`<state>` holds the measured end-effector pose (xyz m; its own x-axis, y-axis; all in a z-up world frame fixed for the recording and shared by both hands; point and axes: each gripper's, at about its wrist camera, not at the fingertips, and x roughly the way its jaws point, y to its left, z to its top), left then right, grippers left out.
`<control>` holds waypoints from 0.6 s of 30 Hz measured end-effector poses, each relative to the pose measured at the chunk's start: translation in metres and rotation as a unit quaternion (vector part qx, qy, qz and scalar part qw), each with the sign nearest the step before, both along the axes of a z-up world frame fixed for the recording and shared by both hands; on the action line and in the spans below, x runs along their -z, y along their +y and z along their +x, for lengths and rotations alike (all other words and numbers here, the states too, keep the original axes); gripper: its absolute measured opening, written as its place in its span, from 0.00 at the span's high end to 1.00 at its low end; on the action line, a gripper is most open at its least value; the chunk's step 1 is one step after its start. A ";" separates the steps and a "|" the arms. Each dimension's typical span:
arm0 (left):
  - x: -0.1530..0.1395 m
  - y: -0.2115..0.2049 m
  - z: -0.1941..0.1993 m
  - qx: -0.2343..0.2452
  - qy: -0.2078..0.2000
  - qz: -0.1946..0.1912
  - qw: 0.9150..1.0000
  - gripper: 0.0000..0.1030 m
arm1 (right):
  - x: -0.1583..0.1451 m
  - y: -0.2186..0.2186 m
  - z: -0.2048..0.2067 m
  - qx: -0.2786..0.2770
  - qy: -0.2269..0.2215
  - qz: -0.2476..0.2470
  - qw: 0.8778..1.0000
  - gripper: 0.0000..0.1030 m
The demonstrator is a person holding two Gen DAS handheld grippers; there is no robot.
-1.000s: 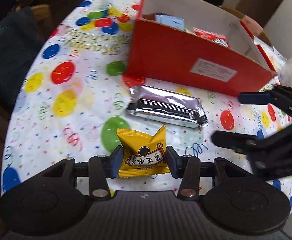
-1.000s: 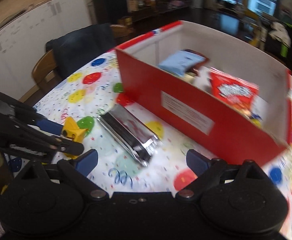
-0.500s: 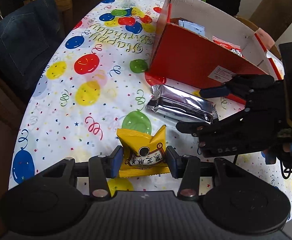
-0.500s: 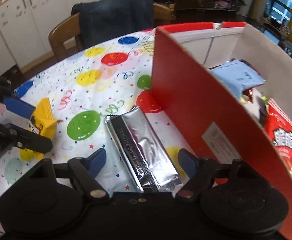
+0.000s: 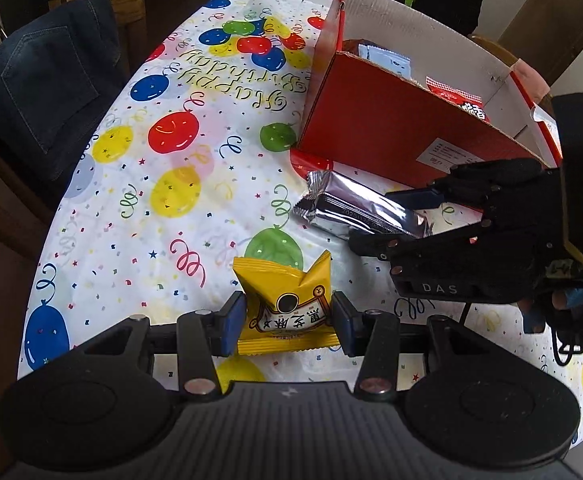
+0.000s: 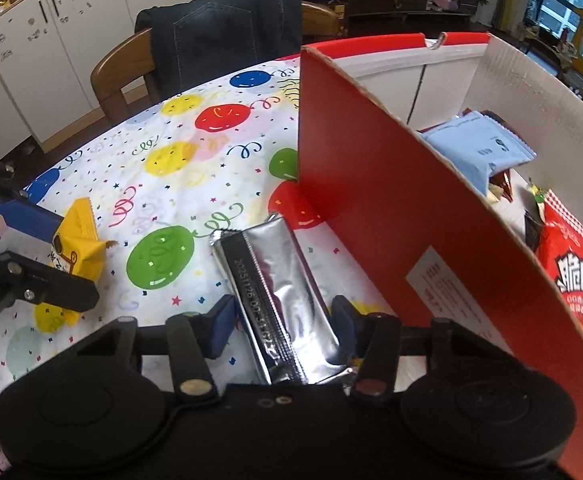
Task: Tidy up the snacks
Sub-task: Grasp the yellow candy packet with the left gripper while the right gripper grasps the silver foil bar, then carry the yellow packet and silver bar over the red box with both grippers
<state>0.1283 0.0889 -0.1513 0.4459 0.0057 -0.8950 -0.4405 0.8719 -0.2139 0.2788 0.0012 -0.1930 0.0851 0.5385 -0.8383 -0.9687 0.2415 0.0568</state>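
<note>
Left to right. Chair with a denim jacket (image 5: 47, 92) sat at the far left edge of the counter (image 5: 139, 208), which was covered in a balloon-print cloth.

Left hand-held gripper (image 5: 287, 318) was pinching the yellow snack packet (image 5: 285, 304) across its lower half, pads against both sides, packet just off or barely on the cloth; I could not tell which.

Next over, the silver foil bar (image 6: 275, 292) lay flat on the counter just beside the red wall of the snack box (image 5: 391, 136). Right hand-held gripper (image 6: 283, 326) straddled the bar's near end, fingers spread, both pads with a visible gap to the foil. Not yet gripped.

The box, furthest right, already held a light blue packet (image 6: 479, 148) and a red bag (image 6: 571, 272).

Risks as I read them:
- Foil is slick and the bar sat skewed to the pads, so closing near the end seal could squirt it out or pivot it.
- The right pad was close to the box wall, so a sideways drift could nudge the box.
- The two grippers were near each other, so lifting both toward the box at once could clash them.
- The yellow packet is puffy, held low, and could fold over the box's tall near wall.
</note>
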 end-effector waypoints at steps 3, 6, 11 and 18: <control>0.000 0.000 0.001 0.005 -0.001 0.001 1.000 0.56 | -0.001 -0.005 -0.005 0.022 -0.001 0.002 1.000 0.59; 0.000 0.001 0.002 0.011 -0.001 0.000 1.000 0.56 | -0.003 -0.012 -0.010 0.047 -0.002 0.004 0.999 0.60; -0.001 0.000 0.002 0.024 -0.002 0.002 1.000 0.56 | -0.008 -0.023 -0.017 0.100 0.000 0.005 0.995 0.60; -0.009 -0.002 0.003 0.045 -0.014 0.010 0.999 0.56 | -0.025 -0.038 -0.025 0.156 0.004 0.012 0.988 0.60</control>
<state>0.1308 0.0866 -0.1420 0.4712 -0.0169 -0.8818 -0.3548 0.9117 -0.2070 0.2535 -0.0370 -0.1683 0.2438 0.5061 -0.8273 -0.8467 0.5270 0.0729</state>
